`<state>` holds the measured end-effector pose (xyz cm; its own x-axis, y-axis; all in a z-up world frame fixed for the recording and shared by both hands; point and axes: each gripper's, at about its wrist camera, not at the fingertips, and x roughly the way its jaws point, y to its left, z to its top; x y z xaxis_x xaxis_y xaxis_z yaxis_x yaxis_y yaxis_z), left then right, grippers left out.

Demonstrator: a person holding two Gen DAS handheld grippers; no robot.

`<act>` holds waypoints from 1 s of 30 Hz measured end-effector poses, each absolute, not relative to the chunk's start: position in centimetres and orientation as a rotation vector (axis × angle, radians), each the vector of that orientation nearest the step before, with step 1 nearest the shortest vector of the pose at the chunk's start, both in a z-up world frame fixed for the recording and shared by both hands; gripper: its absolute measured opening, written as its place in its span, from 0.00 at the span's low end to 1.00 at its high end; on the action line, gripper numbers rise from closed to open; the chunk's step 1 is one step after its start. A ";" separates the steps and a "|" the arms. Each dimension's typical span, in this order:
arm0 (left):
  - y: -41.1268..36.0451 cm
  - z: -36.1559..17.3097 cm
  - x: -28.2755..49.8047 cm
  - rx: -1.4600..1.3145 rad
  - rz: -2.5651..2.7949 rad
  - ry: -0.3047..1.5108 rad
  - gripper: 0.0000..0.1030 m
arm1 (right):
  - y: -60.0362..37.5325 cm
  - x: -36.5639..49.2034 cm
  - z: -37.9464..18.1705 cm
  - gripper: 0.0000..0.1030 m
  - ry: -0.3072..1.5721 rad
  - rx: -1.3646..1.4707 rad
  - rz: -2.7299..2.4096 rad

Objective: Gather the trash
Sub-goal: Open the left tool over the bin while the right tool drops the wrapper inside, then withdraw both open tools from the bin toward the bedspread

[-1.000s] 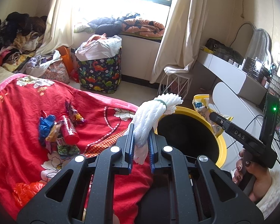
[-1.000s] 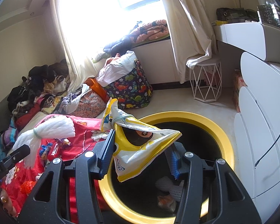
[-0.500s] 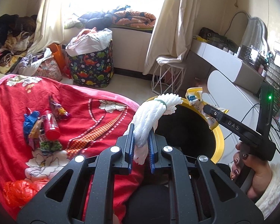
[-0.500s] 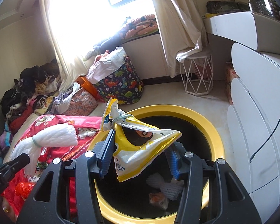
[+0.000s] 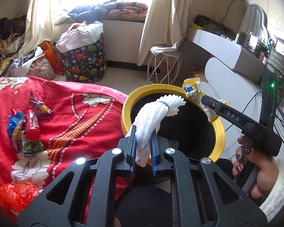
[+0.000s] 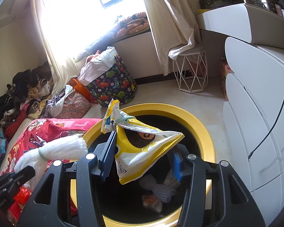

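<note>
My left gripper (image 5: pixel 143 152) is shut on a white foam net roll (image 5: pixel 155 117) tied with a green band, held over the near-left rim of the yellow-rimmed bin (image 5: pixel 126 111). My right gripper (image 6: pixel 142 162) is shut on a yellow and white snack bag (image 6: pixel 142 147), held above the bin's opening (image 6: pixel 202 124). The snack bag (image 5: pixel 194 90) and right gripper also show in the left wrist view, over the bin's far rim. The foam roll (image 6: pixel 60 149) shows at left in the right wrist view. Several pieces of trash (image 6: pixel 157 194) lie at the bin's bottom.
On the red floral blanket (image 5: pixel 75 113) lie a red tube and wrappers (image 5: pixel 28 126) and an orange plastic bag (image 5: pixel 15 193). A dinosaur-print basket (image 5: pixel 85 64), a white wire stool (image 5: pixel 164 66) and white drawers (image 6: pixel 255 104) stand around the bin.
Both grippers have moved closer over the bin with their loads; the foam roll now hangs over the bin's rim and the snack bag sits lower above the opening.
</note>
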<state>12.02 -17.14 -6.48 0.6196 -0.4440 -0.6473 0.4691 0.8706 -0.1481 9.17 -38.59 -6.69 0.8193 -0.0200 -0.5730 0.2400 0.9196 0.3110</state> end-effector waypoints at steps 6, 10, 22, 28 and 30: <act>-18.7 -7.2 12.1 0.053 -0.552 0.758 0.08 | -39.3 9.3 -7.1 0.49 0.603 0.399 -0.150; -19.2 -7.7 12.3 0.054 -0.549 0.766 0.31 | -39.7 9.3 -7.3 0.52 0.602 0.418 -0.165; -17.5 -7.3 12.5 -0.037 -0.495 0.743 0.88 | -40.0 9.1 -7.5 0.75 0.587 0.406 -0.205; -16.5 -7.0 12.5 -0.055 -0.468 0.738 0.88 | -39.2 9.0 -7.2 0.76 0.580 0.379 -0.180; -16.1 -6.9 12.5 -0.058 -0.457 0.733 0.88 | -38.7 9.0 -7.1 0.76 0.579 0.370 -0.169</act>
